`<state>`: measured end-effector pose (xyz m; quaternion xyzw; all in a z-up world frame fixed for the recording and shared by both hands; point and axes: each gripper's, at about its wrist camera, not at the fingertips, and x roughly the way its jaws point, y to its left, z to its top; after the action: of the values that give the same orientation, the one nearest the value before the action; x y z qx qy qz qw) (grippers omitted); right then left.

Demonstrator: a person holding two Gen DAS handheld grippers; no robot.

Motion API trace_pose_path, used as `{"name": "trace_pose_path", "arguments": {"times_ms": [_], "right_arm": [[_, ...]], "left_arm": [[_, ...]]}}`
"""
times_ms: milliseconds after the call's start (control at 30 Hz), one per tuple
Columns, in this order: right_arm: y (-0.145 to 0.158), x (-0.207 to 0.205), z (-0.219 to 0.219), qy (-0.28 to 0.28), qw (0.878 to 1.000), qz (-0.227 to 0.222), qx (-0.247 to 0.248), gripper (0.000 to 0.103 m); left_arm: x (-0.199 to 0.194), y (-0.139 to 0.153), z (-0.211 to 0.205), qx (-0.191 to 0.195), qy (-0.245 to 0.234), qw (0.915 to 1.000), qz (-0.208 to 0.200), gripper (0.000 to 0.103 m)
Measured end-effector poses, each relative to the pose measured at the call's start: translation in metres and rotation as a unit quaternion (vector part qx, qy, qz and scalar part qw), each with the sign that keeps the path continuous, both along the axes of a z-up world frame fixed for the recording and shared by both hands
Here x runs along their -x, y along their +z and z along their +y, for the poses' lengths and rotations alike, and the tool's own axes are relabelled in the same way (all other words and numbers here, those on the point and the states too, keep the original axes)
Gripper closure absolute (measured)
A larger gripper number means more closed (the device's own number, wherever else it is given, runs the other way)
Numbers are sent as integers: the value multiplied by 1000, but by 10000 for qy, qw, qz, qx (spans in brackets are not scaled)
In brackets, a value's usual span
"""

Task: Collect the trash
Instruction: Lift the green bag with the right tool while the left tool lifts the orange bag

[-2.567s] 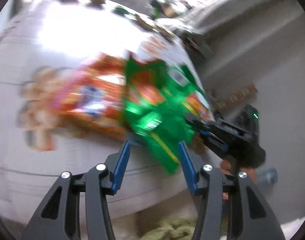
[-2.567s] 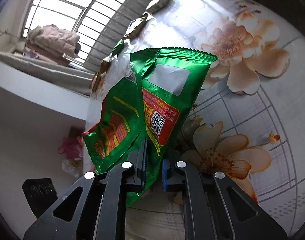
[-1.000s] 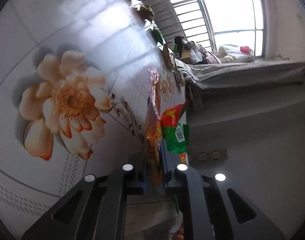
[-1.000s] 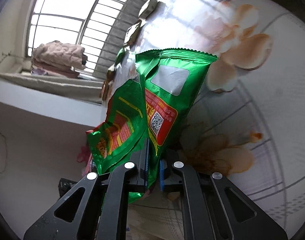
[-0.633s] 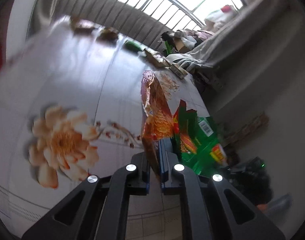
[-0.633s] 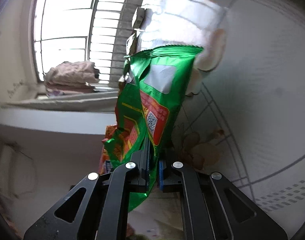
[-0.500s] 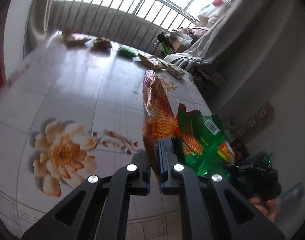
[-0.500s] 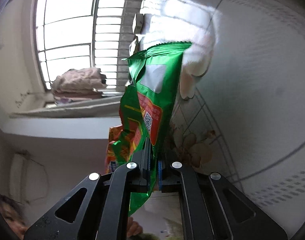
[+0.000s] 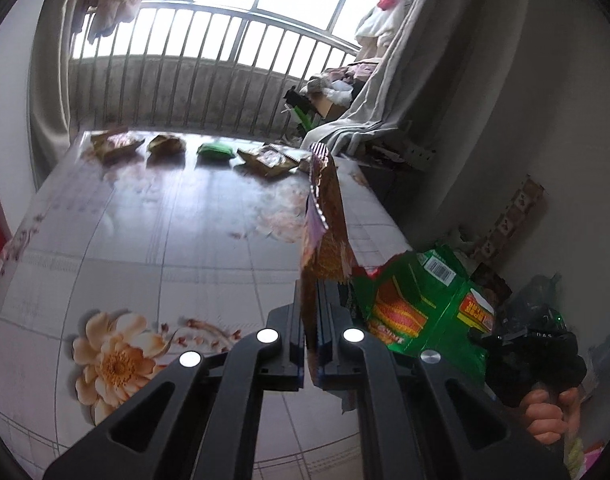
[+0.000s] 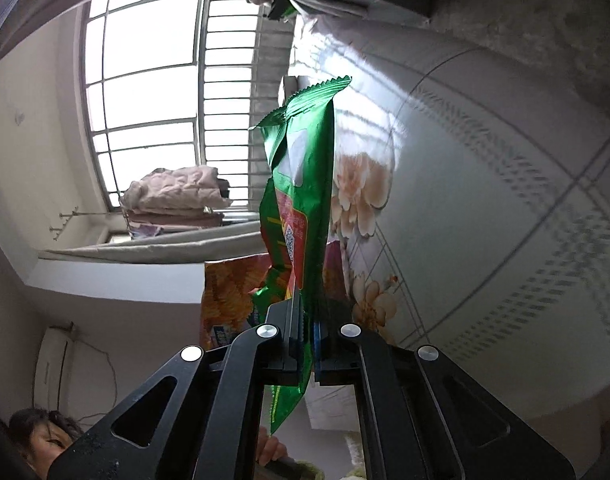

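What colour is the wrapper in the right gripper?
Shiny green, with a red label panel and a white patch. The wrapper in the right gripper shows best in the right wrist view.

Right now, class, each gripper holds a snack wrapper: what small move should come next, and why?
Probably carry both away toward a bin; none is in view. The left gripper pinches the crinkled orange foil wrapper, the right gripper the glossy green foil wrapper, both lifted off the floral table.

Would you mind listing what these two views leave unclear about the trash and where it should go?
- Bin: in neither view.
- Far wrappers on the table, left wrist view: too small to identify.
- Orange wrapper in the left claw: edge-on, print unreadable.
- Green wrapper: lower end hidden behind the right claw.
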<state>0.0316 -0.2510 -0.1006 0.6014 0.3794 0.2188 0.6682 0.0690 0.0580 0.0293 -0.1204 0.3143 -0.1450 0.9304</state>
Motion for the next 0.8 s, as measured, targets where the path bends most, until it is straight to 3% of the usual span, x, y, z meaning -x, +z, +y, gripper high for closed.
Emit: {"name": "trace_pose_path", "arguments": {"times_ms": [500,633,800], "right_arm": [[10,16,-16,-288,9989,-255,-254,102],[9,27,-26,-431,9980,-328,-312,102],[20,55,-57,-913,9939,-528,-324,102]], "left_arm": [[7,25,-22,-276,-137,9983,-494,100],[9,32,-28,-212,-272,9978,-567,101],[-1,51,-48,165,-704,9952,-655,101]]}}
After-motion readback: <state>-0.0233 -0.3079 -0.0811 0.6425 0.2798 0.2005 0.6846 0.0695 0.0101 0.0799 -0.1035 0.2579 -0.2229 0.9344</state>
